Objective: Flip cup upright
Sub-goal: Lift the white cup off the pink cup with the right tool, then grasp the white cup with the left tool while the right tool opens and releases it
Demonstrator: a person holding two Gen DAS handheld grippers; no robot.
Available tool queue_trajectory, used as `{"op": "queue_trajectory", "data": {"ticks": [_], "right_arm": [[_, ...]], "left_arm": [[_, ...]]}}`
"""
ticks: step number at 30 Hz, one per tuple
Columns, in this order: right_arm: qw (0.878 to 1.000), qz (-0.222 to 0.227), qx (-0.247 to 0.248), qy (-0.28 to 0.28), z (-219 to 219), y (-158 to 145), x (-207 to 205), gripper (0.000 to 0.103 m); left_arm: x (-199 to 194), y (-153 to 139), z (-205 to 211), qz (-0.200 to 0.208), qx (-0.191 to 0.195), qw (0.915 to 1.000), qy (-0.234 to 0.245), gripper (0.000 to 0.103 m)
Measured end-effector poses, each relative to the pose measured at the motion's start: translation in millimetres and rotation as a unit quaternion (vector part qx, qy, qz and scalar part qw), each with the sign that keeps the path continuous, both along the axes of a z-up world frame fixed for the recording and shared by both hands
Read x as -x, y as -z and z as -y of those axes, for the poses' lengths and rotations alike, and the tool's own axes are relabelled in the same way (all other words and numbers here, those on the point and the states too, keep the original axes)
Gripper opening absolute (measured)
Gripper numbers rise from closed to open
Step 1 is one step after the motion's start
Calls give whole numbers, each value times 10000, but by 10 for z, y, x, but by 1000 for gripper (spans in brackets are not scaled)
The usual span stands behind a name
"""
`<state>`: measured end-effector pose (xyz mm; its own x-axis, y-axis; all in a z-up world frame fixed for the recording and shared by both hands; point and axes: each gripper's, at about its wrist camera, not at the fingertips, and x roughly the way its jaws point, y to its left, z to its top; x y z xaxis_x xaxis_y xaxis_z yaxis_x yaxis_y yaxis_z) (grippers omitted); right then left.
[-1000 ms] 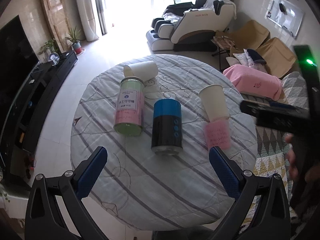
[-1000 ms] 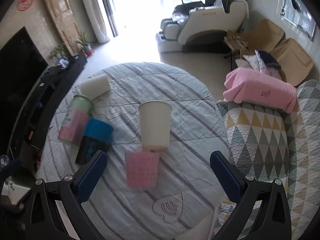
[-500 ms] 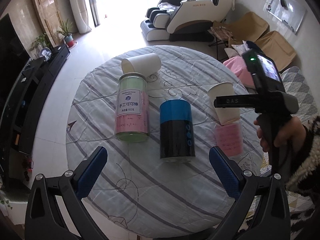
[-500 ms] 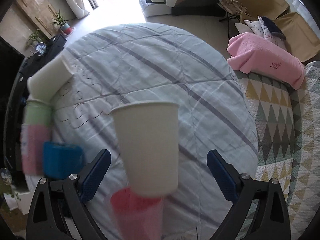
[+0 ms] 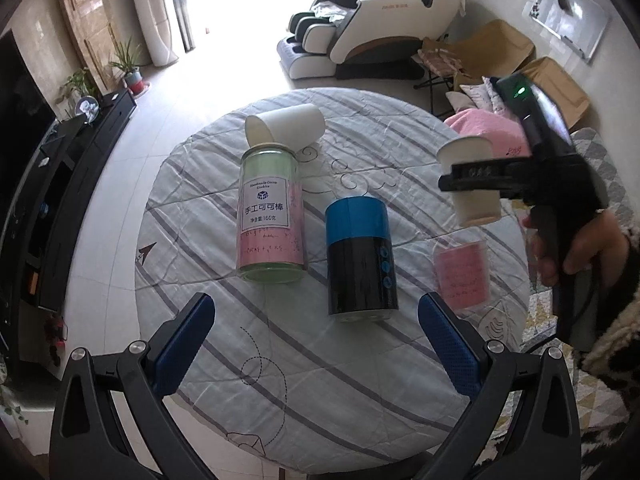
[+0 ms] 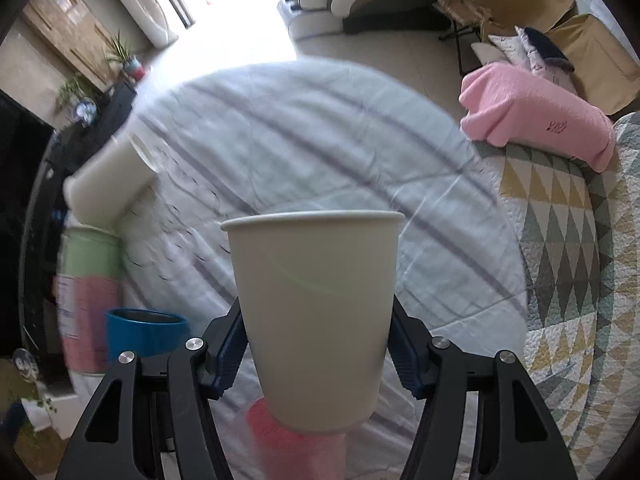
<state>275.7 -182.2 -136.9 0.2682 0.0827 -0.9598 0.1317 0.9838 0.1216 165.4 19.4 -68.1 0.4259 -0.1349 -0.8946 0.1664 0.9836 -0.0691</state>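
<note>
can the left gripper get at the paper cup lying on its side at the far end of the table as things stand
Probably not head-on. The left gripper is open and empty, but the tall green and pink jar stands right in front of the tipped paper cup, seemingly touching it. Coming in from above or around the jar's side looks free.

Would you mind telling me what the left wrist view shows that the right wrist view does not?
Only the left wrist view shows the open left gripper, the person's hand on the right tool, and the whole black-and-blue canister. Only the right wrist view shows the right gripper shut on the paper cup from behind, and the triangle-patterned quilt. Both show that cup lifted, the second cup on its side, and the pink-labelled jar.
</note>
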Motion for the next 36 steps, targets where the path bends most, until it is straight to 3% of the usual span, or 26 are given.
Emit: {"op": "queue_trajectory", "data": {"ticks": [5, 11, 19, 29, 31, 34, 36], "right_arm": [[9990, 367, -243, -109, -84, -466, 330, 64], [9966, 271, -554, -541, -348, -582, 851, 64], [9931, -400, -588, -936, -604, -116, 1459, 64], [9898, -800, -631, -1000, -802, 464, 1622, 65], [9896, -805, -699, -964, -788, 469, 1654, 65], [9903, -750, -782, -871, -715, 358, 1678, 79], [9908, -635, -829, -861, -645, 235, 1686, 79]], "left_arm": [[168, -137, -17, 180, -8, 9998, 38, 103], [499, -254, -97, 285, -15, 9994, -220, 103], [938, -137, -130, 116, -67, 9982, -579, 103], [1170, 131, -176, -104, -137, 9974, -706, 103], [1187, 120, -189, -88, -126, 9972, -728, 103], [1191, 83, -171, -43, -76, 9975, -705, 103], [1188, 37, -130, 35, -34, 9978, -655, 103]]}}
